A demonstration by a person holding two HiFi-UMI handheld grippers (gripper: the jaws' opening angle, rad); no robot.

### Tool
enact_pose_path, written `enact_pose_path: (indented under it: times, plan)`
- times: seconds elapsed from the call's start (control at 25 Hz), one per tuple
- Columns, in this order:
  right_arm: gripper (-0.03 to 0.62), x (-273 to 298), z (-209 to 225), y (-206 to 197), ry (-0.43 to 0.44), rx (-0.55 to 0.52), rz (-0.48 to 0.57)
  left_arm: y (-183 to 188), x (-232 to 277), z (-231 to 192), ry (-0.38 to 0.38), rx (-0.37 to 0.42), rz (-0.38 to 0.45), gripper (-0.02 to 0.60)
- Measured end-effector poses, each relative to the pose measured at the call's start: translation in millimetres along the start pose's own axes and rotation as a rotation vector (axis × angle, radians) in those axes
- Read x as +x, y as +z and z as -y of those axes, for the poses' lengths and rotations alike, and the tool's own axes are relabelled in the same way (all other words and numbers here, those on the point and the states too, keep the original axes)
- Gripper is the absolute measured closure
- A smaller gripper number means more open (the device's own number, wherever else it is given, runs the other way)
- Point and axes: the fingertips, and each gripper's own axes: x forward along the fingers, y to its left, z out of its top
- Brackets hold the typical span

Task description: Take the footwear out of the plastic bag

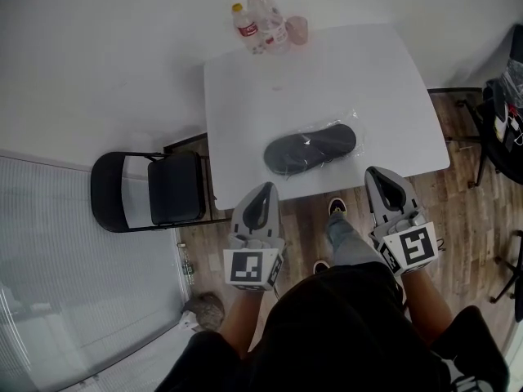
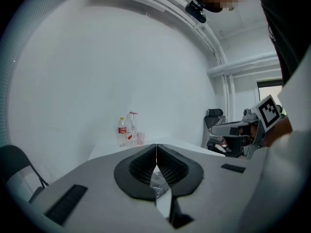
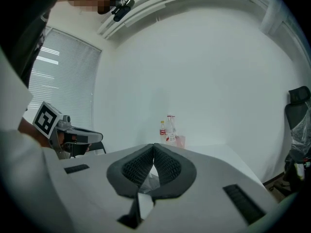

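Note:
A pair of dark shoes in a clear plastic bag lies near the front edge of the white table in the head view. My left gripper is shut and empty, just short of the table edge, left of the bag. On the right, my right gripper is also shut and empty, right at the front edge. In the left gripper view the jaws meet, a bit of crinkled bag showing through the gap below. The right gripper view shows its jaws closed the same way.
Two bottles and a pink cup stand at the table's far left corner. A black folding chair sits left of the table. An office chair and cluttered items stand at the right. Wooden floor lies below my feet.

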Motion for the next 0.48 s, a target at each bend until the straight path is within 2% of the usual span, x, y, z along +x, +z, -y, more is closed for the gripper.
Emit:
enact_pose_path:
  times: [0.16,0.28,0.48]
  plan:
    - [0.574,26.1,19.4,0.2,0.021,-0.016,-0.019,-5.2,36.4,-13.1,-0.057,0.003,-0.051,0.558]
    - [0.574,41.5,32.7,5.5,0.031,-0.027,-0.019,-11.2,64.5,-23.6,-0.110,-0.005,-0.124,0.558]
    - [0.574,58.1,60.9,15.6,0.039,-0.068,-0.015,-9.6,103.8,-25.8,-0.231,0.038,-0.220,0.558]
